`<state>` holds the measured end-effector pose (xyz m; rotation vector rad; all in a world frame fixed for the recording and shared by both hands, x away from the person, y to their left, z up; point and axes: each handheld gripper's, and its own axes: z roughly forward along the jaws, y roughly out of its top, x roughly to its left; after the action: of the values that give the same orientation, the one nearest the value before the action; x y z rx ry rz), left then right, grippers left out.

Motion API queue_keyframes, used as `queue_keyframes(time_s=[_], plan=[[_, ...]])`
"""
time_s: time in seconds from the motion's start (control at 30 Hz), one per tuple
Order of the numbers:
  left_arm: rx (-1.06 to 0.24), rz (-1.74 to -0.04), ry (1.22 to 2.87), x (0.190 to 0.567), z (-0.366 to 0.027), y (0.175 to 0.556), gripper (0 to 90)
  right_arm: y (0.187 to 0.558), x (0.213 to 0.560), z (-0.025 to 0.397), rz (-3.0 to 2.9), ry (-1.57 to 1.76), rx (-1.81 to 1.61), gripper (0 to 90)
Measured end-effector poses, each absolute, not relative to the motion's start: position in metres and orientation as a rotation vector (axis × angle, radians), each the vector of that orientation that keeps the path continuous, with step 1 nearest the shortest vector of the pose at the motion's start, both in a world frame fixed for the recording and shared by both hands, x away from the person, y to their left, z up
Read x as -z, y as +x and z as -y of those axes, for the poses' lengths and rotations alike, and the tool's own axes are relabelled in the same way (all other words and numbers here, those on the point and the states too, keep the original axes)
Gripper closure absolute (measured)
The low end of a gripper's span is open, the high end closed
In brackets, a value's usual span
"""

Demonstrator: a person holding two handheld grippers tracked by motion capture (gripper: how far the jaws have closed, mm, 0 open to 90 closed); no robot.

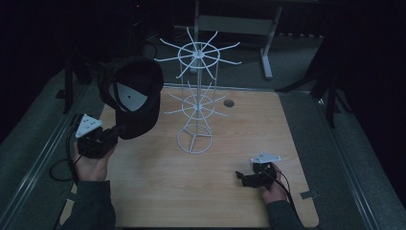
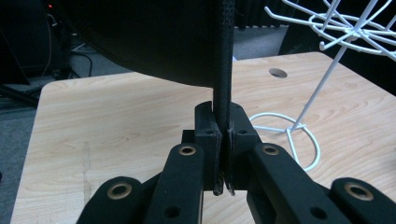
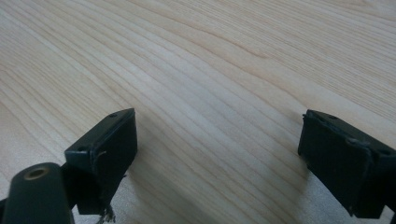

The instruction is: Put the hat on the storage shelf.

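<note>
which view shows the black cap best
The high view: the whole black cap shows there, raised beside the white wire rack. The left gripper view shows just its brim edge clamped in the left tool.

Black tools (image 1: 111, 135), brass-ringed screws, grey plates, dark sleeves (image 1: 93, 206)

Dim room, light wooden table (image 1: 249, 191), grey carpeted floor (image 1: 364, 158), metal desk frame (image 1: 268, 43) behind

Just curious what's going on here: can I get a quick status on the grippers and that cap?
Left gripper shut on cap brim, cap held up beside the rack. Right gripper open, low over the table. Nothing between cap and rack.
</note>
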<state>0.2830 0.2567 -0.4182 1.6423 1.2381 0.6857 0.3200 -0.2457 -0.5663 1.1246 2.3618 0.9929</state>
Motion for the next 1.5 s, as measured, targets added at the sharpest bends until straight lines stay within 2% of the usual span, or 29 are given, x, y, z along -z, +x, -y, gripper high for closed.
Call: queue_keyframes(time_s=[1.5], plan=[[-0.766,-1.217,1.591,0.398,-0.25,0.283,86.6,0.32,0.566,0.246,-2.363,1.122,-0.992,11.7]])
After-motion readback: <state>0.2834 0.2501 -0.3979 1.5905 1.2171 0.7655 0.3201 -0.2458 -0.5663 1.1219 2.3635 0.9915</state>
